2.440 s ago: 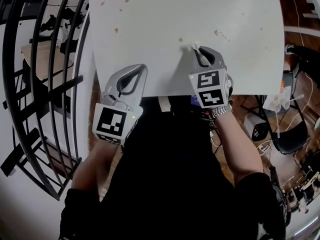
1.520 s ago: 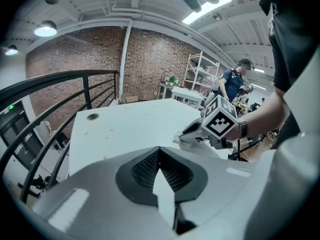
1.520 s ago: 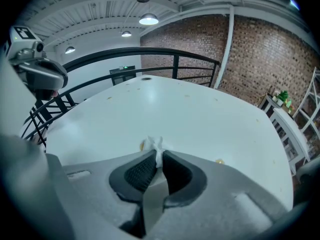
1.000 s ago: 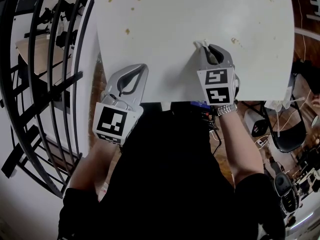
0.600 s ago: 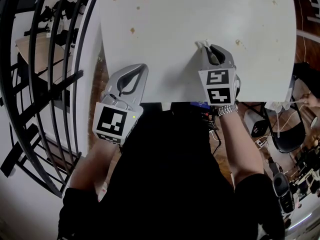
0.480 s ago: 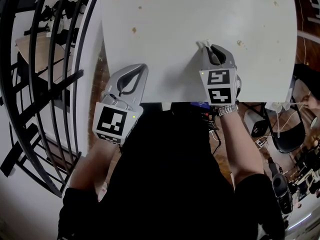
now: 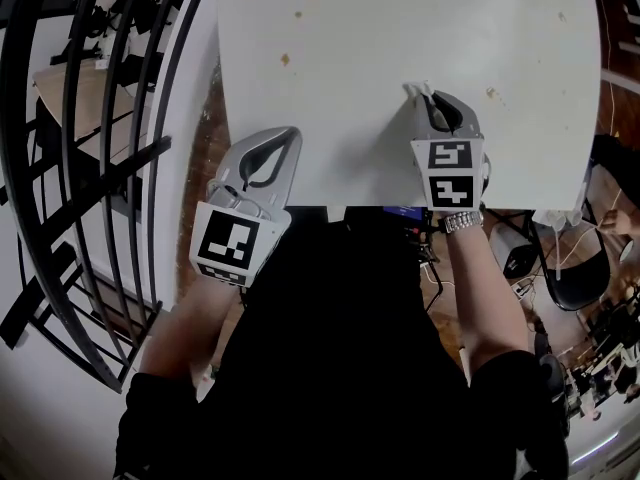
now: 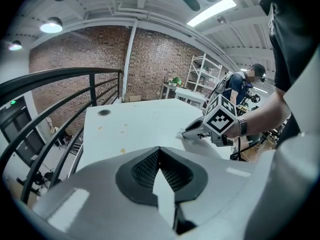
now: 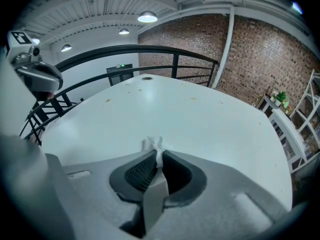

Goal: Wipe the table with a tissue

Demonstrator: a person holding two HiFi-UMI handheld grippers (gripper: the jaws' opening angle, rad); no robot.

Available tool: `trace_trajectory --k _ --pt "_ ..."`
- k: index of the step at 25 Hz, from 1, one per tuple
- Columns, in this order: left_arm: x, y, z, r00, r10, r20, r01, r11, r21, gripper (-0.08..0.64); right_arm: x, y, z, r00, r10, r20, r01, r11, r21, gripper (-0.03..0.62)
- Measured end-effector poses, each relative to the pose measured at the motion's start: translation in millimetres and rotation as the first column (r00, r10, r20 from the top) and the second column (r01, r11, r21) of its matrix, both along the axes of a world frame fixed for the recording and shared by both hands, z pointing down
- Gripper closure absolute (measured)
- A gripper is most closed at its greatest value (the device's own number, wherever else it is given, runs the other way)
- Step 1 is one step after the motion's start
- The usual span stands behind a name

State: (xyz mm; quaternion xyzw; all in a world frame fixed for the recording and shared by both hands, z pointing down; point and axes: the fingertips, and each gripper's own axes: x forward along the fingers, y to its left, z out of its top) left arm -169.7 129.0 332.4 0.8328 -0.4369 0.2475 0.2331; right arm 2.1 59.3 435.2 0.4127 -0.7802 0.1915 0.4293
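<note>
The white table (image 7: 380, 28) carries several small brown stains, one of them (image 7: 285, 59) at the left and another (image 7: 491, 93) just right of my right gripper. My right gripper (image 7: 420, 92) rests low on the table near its front edge, shut on a crumpled white tissue (image 9: 152, 145) that pokes out past the fingertips onto the surface. My left gripper (image 7: 288, 134) hovers over the table's near-left corner, shut with nothing in it. In the left gripper view, the right gripper (image 8: 186, 134) and its marker cube show across the table (image 8: 135, 124).
A black curved railing (image 7: 90, 148) runs along the left of the table. A chair (image 7: 580, 268), cables and gear lie on the floor at the right. A person (image 8: 245, 84) stands by shelves beyond the table's far side.
The right gripper with the tissue has slid a little left along the table's front part; a small spot beside the tissue 2.4 s ago no longer shows. The left gripper has stayed put.
</note>
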Motion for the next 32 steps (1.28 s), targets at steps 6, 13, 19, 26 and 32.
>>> trace_trajectory --k 6,13,19,26,32 --pt "-6.6 -1.0 -0.5 1.000 -0.008 -0.001 0.008 1.000 0.009 0.548 -0.2 -1.9 -0.6 1.000 0.014 0.002 -0.014 1.000 -0.002 0.566" --pt "-18.9 -3.9 -0.9 1.000 -0.016 -0.003 0.016 1.000 0.015 0.548 -21.7 -5.5 -1.6 1.000 -0.010 0.018 0.010 1.000 -0.002 0.566" --pt "-30.1 -4.1 -0.4 1.000 -0.026 -0.003 0.026 1.000 0.015 0.548 -40.1 -6.7 -2.5 0.999 -0.034 0.025 0.034 0.999 0.003 0.566" --pt "-48.6 -3.0 -0.8 0.999 -0.048 -0.006 0.048 0.999 0.022 0.548 -66.7 -7.6 -7.7 0.997 -0.065 0.033 0.065 0.998 0.013 0.566" --pt "-59.4 -3.0 1.5 0.998 -0.057 -0.009 0.058 0.998 0.017 0.548 -85.8 -9.6 -9.6 0.995 -0.091 0.038 0.091 0.996 0.016 0.565"
